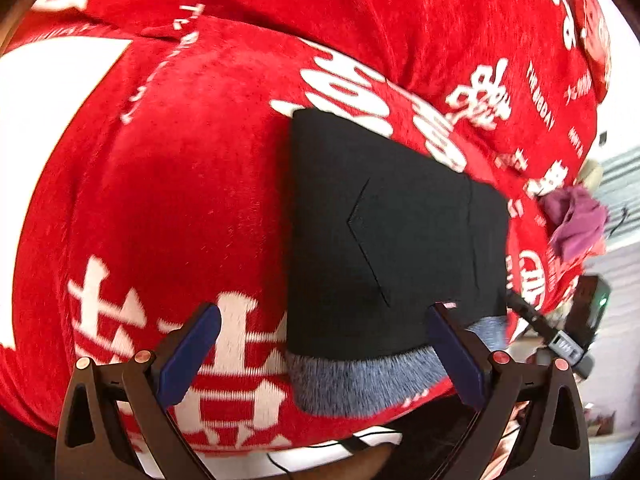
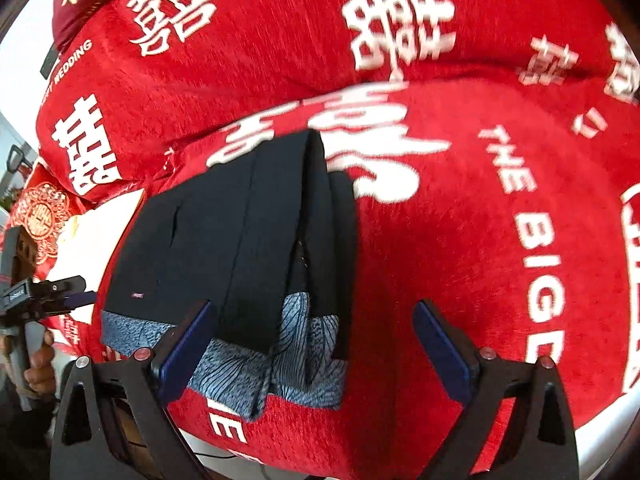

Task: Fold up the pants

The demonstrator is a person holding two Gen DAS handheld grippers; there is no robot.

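The black pants [image 1: 392, 232] lie folded into a compact rectangle on the red blanket [image 1: 180, 200], with a grey-blue patterned lining [image 1: 360, 380] showing at the near edge. My left gripper [image 1: 324, 356] is open and empty, its fingers straddling the near left corner of the pants. In the right wrist view the folded pants [image 2: 240, 232] show stacked layers and the lining [image 2: 288, 364]. My right gripper [image 2: 316, 356] is open and empty over the near right corner. The left gripper [image 2: 60, 300] shows at the left edge there.
The red blanket [image 2: 480, 200] with white characters covers the whole bed. A purple cloth [image 1: 576, 220] lies at the right edge in the left wrist view, and the right gripper's body [image 1: 568, 332] shows below it. A red patterned item [image 2: 40, 216] lies at the left.
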